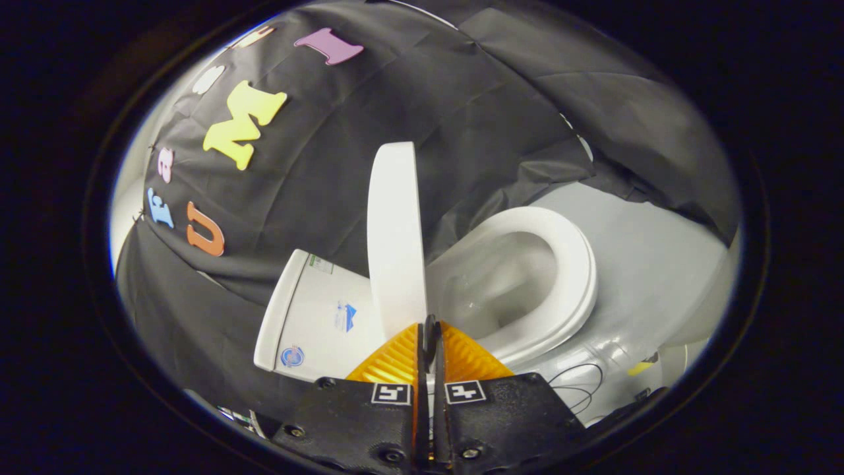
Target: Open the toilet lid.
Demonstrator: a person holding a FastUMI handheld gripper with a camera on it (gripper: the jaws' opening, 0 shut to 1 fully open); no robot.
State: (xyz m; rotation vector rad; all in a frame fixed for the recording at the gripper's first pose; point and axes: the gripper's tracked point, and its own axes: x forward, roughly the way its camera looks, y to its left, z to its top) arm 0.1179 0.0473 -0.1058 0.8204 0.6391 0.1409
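The white toilet lid (pixel 394 231) is raised and I see it edge-on, standing between the tank (pixel 316 320) and the seat ring (pixel 567 277). The bowl (pixel 494 284) lies uncovered beyond the fingers. My gripper (pixel 429 328) is shut, its two fingers pressed together with nothing between them. The fingertips sit right at the lid's near edge, touching or almost touching its side that faces the bowl. The whole scene appears tilted on its side.
Black cloth (pixel 475 99) hangs behind and around the toilet. A pale glossy floor (pixel 646 251) spreads beside the bowl. Thin dark cables (pixel 580 386) lie on the floor near the toilet's base.
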